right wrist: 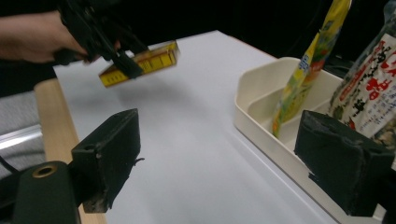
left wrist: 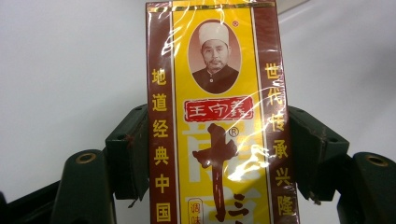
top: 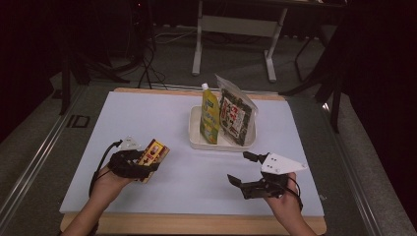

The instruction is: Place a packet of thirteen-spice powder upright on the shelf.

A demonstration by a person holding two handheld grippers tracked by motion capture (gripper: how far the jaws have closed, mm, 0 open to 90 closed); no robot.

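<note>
Gripping a yellow spice box (left wrist: pixel 217 116) in left tongs (top: pixel 147 164), right tongs (top: pixel 243 169) spread

Left gripper (top: pixel 147 164) jaws clamped shut; right gripper (top: pixel 241 169) jaws spread wide.

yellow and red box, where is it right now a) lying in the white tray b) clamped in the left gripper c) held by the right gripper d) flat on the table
b: the left gripper has its jaws closed on both sides of the yellow and red box, holding it above the table.
</note>
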